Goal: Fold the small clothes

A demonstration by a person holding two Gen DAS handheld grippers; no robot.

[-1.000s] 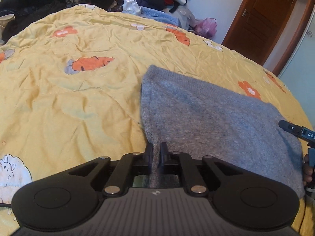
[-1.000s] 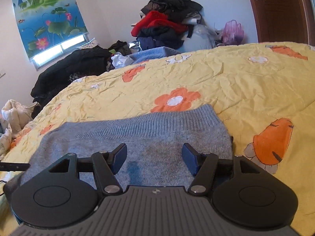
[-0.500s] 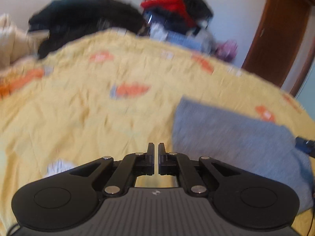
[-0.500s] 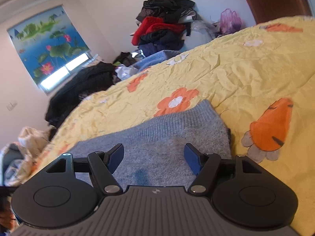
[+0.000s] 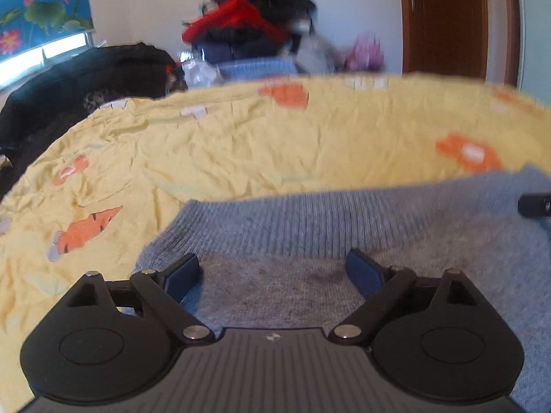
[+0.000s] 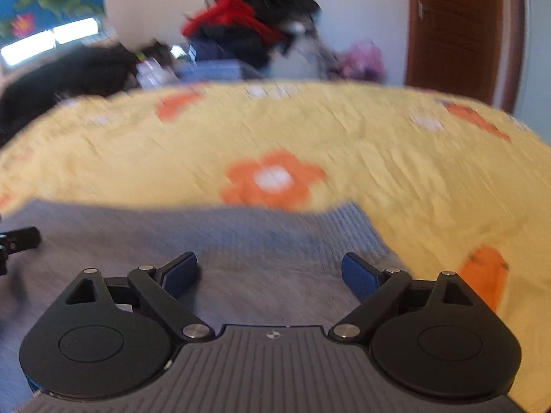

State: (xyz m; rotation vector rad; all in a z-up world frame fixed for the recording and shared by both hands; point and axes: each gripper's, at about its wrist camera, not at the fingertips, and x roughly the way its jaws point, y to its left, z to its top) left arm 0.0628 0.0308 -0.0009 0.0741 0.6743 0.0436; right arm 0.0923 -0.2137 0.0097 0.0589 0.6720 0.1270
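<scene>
On the yellow bedsheet [image 5: 275, 144] your grey knit garment [image 5: 344, 227] lies flat. Your left gripper [image 5: 273, 272] hovers over its near-left part, fingers [image 5: 182, 273] spreading wide, gripping nothing. Your right gripper [image 6: 270, 272] hovers over the garment's right part, fingers [image 6: 358, 275] likewise opening, pressing nothing.

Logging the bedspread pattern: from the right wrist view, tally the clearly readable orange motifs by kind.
Orange flowers with white centres: 1
Orange carrots: 1
Total: 2
Other orange patches on the yellow bedspread are too blurred to class.
</scene>
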